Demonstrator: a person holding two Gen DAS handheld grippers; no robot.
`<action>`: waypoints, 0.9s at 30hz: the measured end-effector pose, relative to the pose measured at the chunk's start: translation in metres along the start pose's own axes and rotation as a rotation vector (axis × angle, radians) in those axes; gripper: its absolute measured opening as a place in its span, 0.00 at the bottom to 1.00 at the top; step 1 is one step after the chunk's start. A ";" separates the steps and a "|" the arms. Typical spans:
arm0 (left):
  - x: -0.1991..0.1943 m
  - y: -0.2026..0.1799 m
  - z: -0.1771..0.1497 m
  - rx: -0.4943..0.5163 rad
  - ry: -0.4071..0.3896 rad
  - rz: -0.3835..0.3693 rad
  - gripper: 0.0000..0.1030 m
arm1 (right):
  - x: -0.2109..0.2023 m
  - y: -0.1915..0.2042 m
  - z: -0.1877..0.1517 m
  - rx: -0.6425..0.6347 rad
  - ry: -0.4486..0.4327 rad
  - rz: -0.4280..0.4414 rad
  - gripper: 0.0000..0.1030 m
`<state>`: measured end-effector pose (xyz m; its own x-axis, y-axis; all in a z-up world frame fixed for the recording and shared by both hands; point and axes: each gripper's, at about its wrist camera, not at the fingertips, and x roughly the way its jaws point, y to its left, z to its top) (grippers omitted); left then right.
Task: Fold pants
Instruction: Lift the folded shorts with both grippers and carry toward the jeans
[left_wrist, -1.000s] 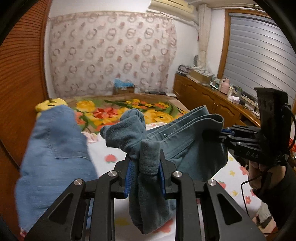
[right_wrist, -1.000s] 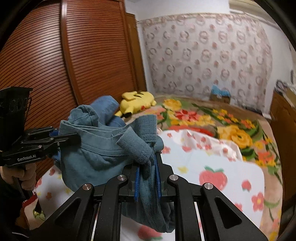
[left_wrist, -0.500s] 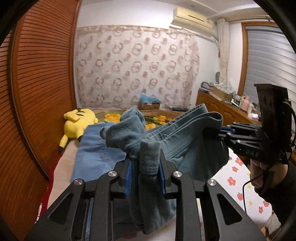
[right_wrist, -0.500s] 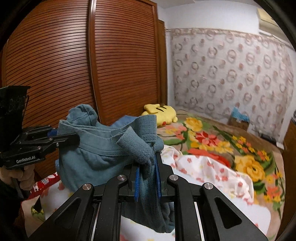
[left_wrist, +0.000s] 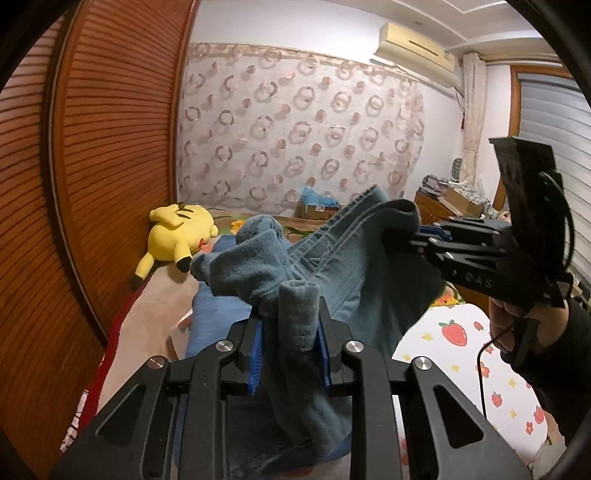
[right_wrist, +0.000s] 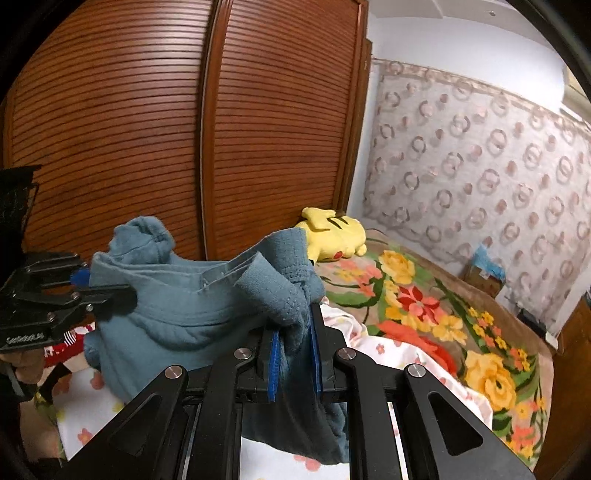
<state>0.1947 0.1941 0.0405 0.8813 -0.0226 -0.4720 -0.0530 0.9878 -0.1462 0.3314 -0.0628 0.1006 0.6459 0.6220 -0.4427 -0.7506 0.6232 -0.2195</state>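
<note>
Blue-grey pants (left_wrist: 332, 266) hang in the air above the bed, held by the waistband between both grippers. My left gripper (left_wrist: 290, 332) is shut on a bunched corner of the waistband. My right gripper (right_wrist: 293, 332) is shut on the other corner; it also shows from the side in the left wrist view (left_wrist: 424, 236). The left gripper shows at the left edge of the right wrist view (right_wrist: 107, 295). The pants (right_wrist: 177, 306) sag between them, and the legs trail down onto the bed (left_wrist: 210, 314).
A yellow plush toy (left_wrist: 177, 232) lies at the bed's far left by the wooden slatted wardrobe (right_wrist: 184, 129). A floral blanket (right_wrist: 424, 306) and a strawberry-print sheet (left_wrist: 461, 332) cover the bed. A cluttered dresser (left_wrist: 450, 203) stands at the right.
Both grippers have risen and tilted upward with the pants in them, so the views now show more wall and wardrobe. The hanging denim on the left has dropped lower onto the bed.
</note>
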 end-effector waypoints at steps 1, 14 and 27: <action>0.001 0.003 -0.001 -0.005 0.000 0.002 0.24 | 0.003 0.000 0.004 -0.007 0.003 0.003 0.14; 0.011 0.036 -0.015 -0.073 0.022 0.016 0.24 | 0.071 0.005 0.039 -0.110 0.038 0.071 0.14; 0.008 0.048 -0.028 -0.132 0.066 0.092 0.45 | 0.109 -0.005 0.050 -0.071 0.058 0.122 0.25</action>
<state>0.1864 0.2374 0.0056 0.8373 0.0529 -0.5442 -0.1975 0.9574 -0.2108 0.4123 0.0254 0.0971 0.5414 0.6617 -0.5186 -0.8326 0.5079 -0.2210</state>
